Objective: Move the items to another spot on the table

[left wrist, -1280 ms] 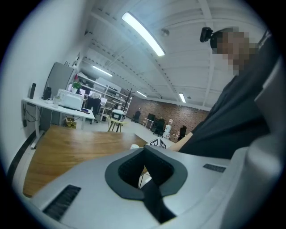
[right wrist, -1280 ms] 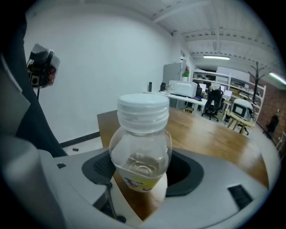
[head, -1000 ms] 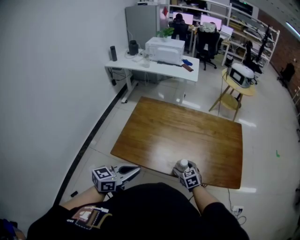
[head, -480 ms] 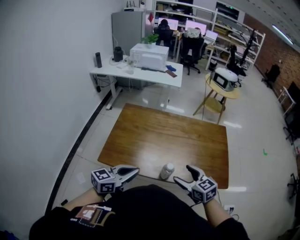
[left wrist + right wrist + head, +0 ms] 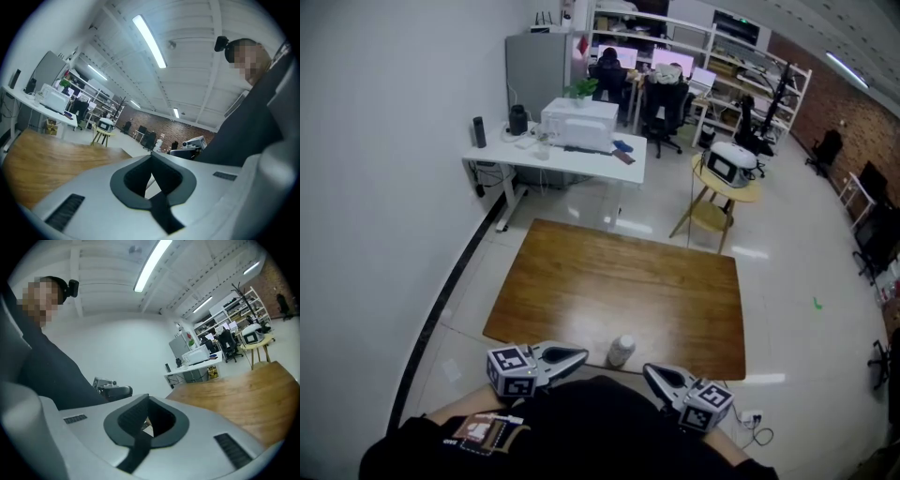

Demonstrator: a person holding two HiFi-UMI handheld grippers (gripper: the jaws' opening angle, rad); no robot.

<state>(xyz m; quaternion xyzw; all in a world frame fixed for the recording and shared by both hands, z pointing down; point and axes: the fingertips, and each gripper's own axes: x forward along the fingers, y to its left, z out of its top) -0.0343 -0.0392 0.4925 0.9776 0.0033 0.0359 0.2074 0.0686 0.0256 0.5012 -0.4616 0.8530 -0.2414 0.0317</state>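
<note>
While bottle [image 5: 621,350] stands at near edge, table [image 5: 609,277] stretches beyond

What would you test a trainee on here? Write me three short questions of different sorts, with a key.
1. True or false: the right gripper is holding the bottle.
2. Where on the wooden table does the bottle stand? A: by the edge nearest the person. B: by the far edge. C: in the middle.
3. Fill in: the left gripper is empty and its jaws are ____.
Key: 1 false; 2 A; 3 shut.
</note>
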